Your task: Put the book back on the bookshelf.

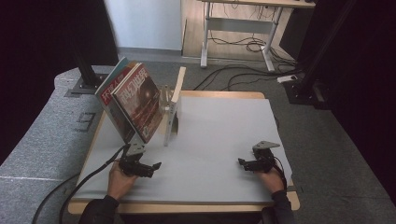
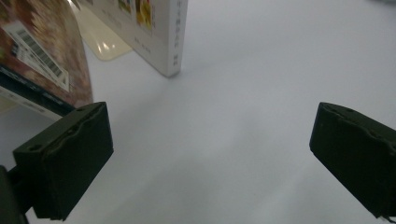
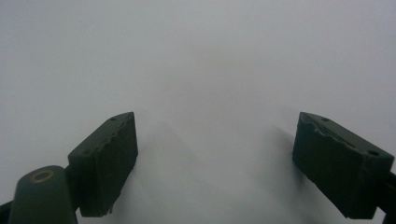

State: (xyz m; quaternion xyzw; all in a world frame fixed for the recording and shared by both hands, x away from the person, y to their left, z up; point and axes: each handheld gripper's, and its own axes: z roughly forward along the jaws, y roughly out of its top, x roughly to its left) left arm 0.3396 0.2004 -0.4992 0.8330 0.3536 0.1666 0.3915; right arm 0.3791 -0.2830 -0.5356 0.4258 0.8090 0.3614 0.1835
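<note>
- The grey table (image 1: 219, 135) is taking up the middle of the room, its wooden edge showing all round.
- Two magazines (image 1: 133, 100) are leaning to the right at about ten o'clock on the table, the red-covered one in front.
- A pale book (image 1: 178, 86) is standing on edge just right of them, beside a clear stand (image 1: 169, 116).
- The left gripper (image 1: 152, 167) is resting at seven o'clock, just below the magazines, jaws standing wide and grasping nothing.
- The right gripper (image 1: 243, 162) is sitting at four o'clock, well apart from the books, jaws likewise released over bare tabletop.
</note>
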